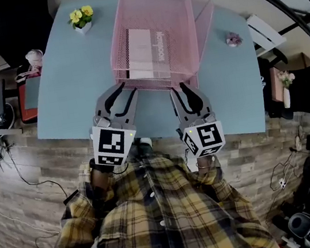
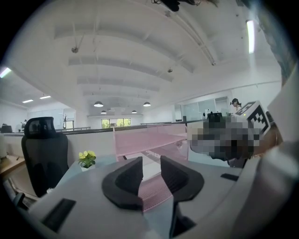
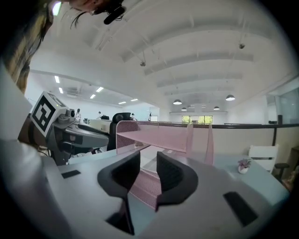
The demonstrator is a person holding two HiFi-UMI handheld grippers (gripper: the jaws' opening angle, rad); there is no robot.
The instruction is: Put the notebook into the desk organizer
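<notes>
Holding the left tool (image 1: 128,89) and the right tool (image 1: 182,88) side by side at the near rim of the pink mesh desk organizer (image 1: 175,12), each with jaws partly apart and clamped on nothing, only mesh showing through the gaps. Lying flat inside that organizer, toward its left: the pale notebook (image 1: 142,52). All set on the pale blue surface (image 1: 73,86), with a pot of yellow flowers (image 1: 81,16) at far left.

A yellow-and-dark plaid shirt (image 1: 158,219) is worn. The left gripper (image 1: 128,88) and right gripper (image 1: 180,88) are grey with black jaws; behind each pair of jaws a white cube (image 1: 113,146) with black square markers is mounted.
</notes>
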